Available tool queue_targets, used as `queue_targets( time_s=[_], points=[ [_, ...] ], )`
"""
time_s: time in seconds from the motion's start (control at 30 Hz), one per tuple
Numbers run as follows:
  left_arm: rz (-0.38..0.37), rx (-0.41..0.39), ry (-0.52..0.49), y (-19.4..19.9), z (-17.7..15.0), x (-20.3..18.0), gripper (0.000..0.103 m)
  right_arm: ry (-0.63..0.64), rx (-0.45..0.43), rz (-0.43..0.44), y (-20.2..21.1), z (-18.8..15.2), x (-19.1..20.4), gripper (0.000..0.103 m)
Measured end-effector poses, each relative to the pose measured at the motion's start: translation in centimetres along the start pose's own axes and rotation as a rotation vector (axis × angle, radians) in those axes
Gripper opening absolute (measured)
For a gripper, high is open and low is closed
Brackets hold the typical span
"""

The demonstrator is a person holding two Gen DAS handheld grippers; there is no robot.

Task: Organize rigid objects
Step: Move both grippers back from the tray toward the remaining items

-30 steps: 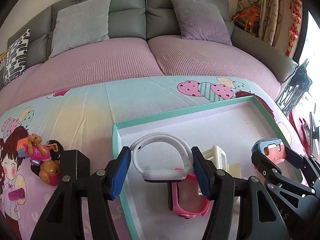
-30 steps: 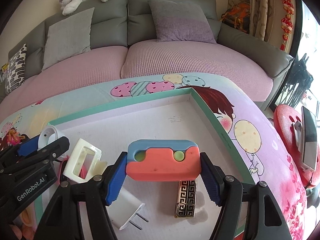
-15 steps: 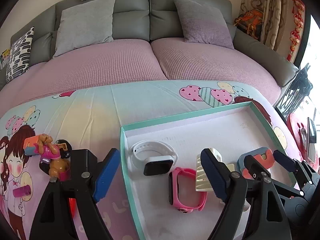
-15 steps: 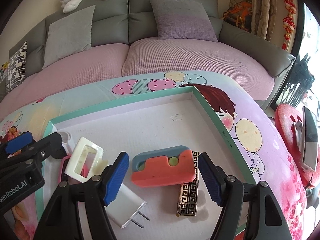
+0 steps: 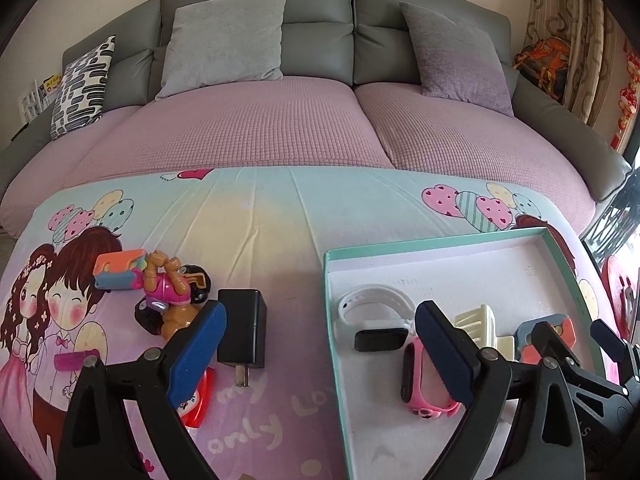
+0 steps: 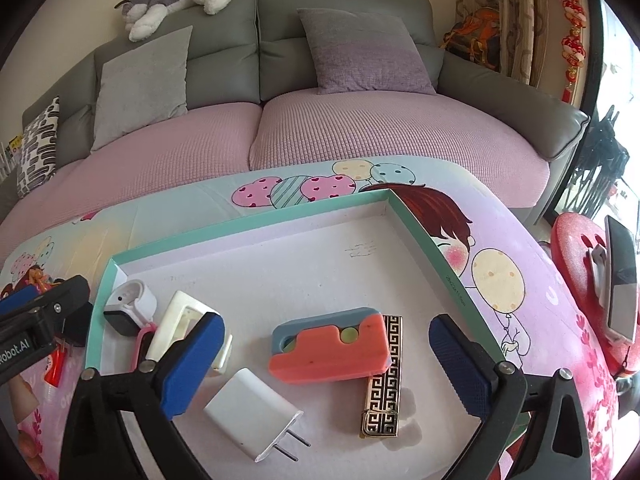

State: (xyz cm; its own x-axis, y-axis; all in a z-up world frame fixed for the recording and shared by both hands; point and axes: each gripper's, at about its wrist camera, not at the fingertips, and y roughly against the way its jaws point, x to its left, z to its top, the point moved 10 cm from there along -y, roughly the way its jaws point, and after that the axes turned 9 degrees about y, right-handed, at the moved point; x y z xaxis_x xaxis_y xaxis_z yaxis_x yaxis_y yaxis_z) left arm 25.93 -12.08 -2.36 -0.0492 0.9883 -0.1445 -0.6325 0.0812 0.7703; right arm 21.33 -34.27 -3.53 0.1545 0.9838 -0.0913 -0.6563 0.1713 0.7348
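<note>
So I've 6 things in the tray (image 6: 420,232); charger (image 5: 242,327) & toys (image 5: 168,292) left; L gripper (image 5: 316,356), R gripper (image 6: 328,364) opening, empty.

Box (image 6: 420,236) far half clear; near half apparently crowded.

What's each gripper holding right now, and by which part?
Nothing. The left gripper and right gripper both have jaws opening; the orange-and-blue block lies loose in the tray.
</note>
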Motion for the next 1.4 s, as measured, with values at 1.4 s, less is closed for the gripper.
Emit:
queue_targets(
  time_s=[1.4],
  points=[
    [0.391,-0.062,0.54,7.6,-4.6,31.7,0.097,0.436,-0.046,0.406,3.7,-1.8,28.2,0.103]
  ],
)
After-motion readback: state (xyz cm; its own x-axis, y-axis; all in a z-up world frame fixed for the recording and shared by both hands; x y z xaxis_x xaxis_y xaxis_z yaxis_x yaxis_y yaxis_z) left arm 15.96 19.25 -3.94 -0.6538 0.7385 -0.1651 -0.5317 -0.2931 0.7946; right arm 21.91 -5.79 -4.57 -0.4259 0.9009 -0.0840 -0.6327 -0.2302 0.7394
